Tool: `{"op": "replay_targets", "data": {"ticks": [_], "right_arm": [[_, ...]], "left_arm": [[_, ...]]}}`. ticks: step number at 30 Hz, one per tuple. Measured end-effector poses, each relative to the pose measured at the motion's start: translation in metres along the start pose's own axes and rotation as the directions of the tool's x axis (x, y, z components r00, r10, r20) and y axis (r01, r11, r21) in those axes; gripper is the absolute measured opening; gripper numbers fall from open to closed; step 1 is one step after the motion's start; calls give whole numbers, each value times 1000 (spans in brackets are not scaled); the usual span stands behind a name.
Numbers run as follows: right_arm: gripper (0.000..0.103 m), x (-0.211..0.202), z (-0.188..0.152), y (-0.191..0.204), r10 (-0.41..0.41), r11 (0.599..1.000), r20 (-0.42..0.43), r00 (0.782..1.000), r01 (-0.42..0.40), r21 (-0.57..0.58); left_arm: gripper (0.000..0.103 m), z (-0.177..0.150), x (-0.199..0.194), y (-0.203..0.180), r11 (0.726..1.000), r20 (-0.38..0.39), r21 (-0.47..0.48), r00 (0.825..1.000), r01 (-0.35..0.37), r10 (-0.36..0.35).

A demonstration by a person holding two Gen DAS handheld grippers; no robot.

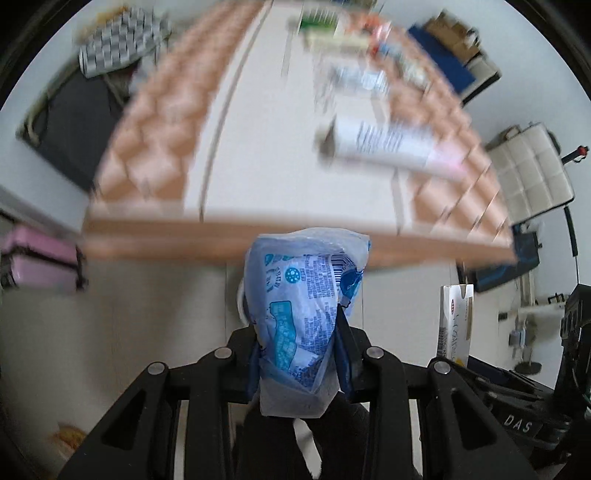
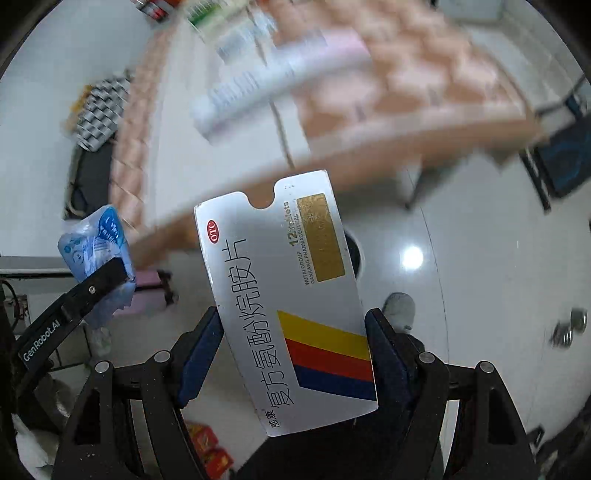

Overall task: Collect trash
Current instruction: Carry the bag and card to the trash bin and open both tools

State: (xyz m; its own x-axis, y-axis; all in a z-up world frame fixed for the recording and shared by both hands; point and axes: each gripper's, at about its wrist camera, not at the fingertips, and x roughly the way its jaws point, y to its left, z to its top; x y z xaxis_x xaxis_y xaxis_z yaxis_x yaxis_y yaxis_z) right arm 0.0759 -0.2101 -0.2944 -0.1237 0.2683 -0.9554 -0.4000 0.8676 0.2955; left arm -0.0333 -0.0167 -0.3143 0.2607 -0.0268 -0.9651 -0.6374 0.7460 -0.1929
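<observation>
My left gripper is shut on a crumpled blue and white plastic wrapper and holds it in the air in front of the table edge. My right gripper is shut on a silver medicine box with yellow, red and blue stripes, held above the floor. The wrapper and the left gripper's finger also show at the left of the right wrist view. The medicine box shows at the right of the left wrist view.
The table with a pink checked cloth carries a white tube-shaped package and several blurred packages at the far end. A pink case stands on the floor at the left. Red boxes lie on the floor.
</observation>
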Motion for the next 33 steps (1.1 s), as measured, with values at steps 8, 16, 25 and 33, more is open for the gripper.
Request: {"op": "replay_targets", "data": {"ticks": [8,16,25,33], "right_arm": [[79,167,-28,-83,-6,994,-160,987,23,103],[79,343,-1,-126,27,988,-187,982,3,157],[103,463,32,-121,97,989,-204,974,-72,129],[103,450,22,-109,-19,1000,-175,984,19,1]], "left_arm": [[29,-32,198,29,990,-189,-126,978,60,-83],[46,-25,365,72,971,-287,-222,946,84,-148],[90,-28,381,110,975,-253,-218,967,-32,-25],[90,-40,357,103,969,-188,-127,965,-210,184]]}}
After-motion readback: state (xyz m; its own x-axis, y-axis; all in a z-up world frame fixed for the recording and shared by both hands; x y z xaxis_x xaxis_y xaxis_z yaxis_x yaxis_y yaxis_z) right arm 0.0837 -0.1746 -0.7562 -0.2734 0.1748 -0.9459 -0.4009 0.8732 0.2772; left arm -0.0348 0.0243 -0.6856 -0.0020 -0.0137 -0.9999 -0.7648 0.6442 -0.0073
